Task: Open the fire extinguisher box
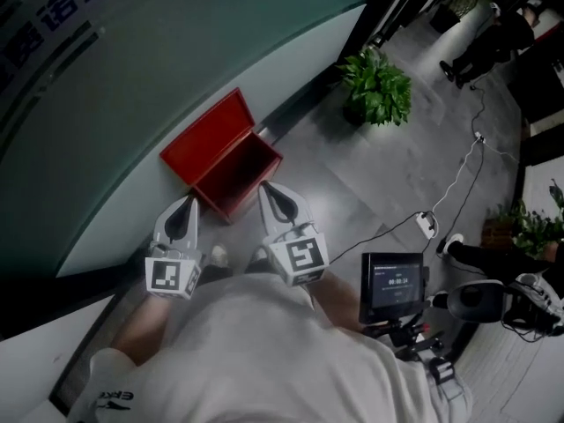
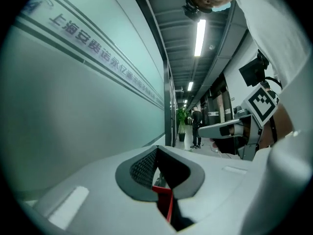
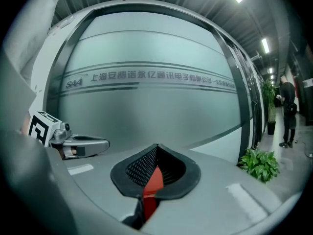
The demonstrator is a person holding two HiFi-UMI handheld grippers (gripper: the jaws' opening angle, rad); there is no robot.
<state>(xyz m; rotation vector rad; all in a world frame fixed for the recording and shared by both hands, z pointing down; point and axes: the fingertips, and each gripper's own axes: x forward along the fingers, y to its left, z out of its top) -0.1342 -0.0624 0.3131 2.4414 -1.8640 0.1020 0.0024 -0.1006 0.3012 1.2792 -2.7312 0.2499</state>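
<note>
Both pairs of jaws are together: your left gripper and right gripper hover just beside the fire extinguisher box, its lid open against the glass wall.

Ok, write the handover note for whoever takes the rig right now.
Left gripper: shut, empty, above the floor by the box's near corner.
Right gripper: shut, empty, over the box's near edge.
Box: on the floor against the glass wall, lid tipped back onto the glass.
Done: box is open.
Left: nothing that shows.
</note>
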